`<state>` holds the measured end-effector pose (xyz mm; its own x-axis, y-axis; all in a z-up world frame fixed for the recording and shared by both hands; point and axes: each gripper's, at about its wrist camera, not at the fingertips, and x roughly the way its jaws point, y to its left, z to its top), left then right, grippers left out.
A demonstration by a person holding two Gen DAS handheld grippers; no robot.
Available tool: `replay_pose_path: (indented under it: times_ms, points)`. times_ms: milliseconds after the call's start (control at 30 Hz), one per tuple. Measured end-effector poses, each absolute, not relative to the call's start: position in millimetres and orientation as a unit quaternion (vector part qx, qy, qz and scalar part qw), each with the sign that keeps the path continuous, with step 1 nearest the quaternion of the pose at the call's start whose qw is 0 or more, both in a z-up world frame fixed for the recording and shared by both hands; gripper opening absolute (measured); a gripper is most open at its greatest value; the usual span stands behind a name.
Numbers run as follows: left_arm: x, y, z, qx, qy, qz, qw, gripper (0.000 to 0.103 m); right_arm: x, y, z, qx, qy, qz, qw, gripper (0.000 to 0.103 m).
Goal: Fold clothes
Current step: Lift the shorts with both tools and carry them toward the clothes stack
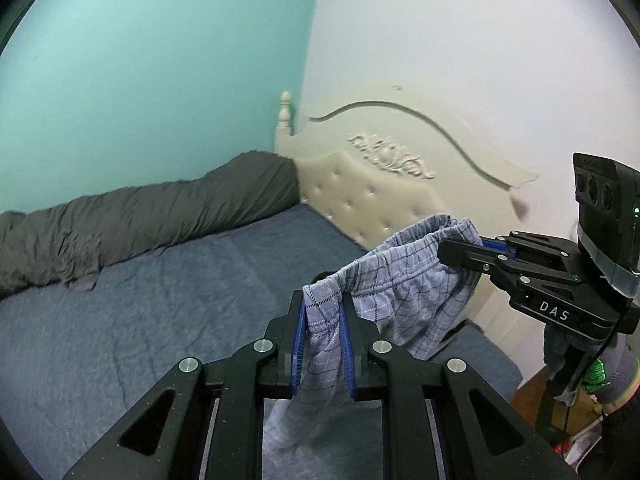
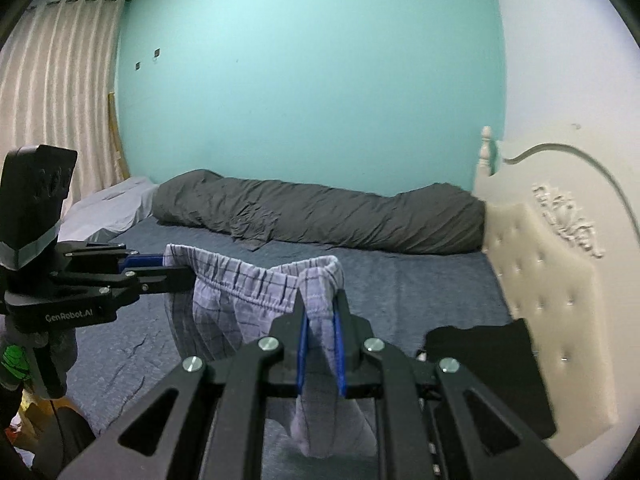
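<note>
- On the far left a striped curtain hangs by the green wall.
- A light pillow lies on the bed near the curtain.
- A long gray blanket is rolled up along the green wall, on the blue bed cover.
- The left gripper is pinched nearly shut on one end of the waistband of the checked shorts. Its blue pads press the cloth from both sides.
- The shorts are purple-gray with dark lines. They hang in the air above the bed, stretched between the two grippers, and the legs droppp down loose.
- The right gripper is pinched nearly shut on the other end of the waistband. Cloth sits between its blue pads too.
- A gloved hand holds the right gripper's handle from below.
- Something black lies low on the right, just beside the headboard. I cannot tell what it is.
- The cream headboard with buttons stands on the right, against the white wall.
</note>
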<state>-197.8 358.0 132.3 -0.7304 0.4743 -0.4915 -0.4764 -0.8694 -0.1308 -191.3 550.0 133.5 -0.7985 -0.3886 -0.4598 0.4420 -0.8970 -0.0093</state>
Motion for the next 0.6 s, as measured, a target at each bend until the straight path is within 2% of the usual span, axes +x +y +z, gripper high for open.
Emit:
replay_pose_path:
  times_ms: [300, 600]
  points:
    - [-185.1, 426.1, 154.6, -0.259, 0.015, 0.920, 0.295, 0.017, -162.7, 608.7, 158.3, 0.229, 0.055, -0.957, 0.168, 0.010]
    - [-186.3, 486.8, 151.8, -0.264, 0.028, 0.906, 0.328, 0.017, -150.6, 670.4, 157.3, 0.235, 0.043, -0.963, 0.124, 0.010]
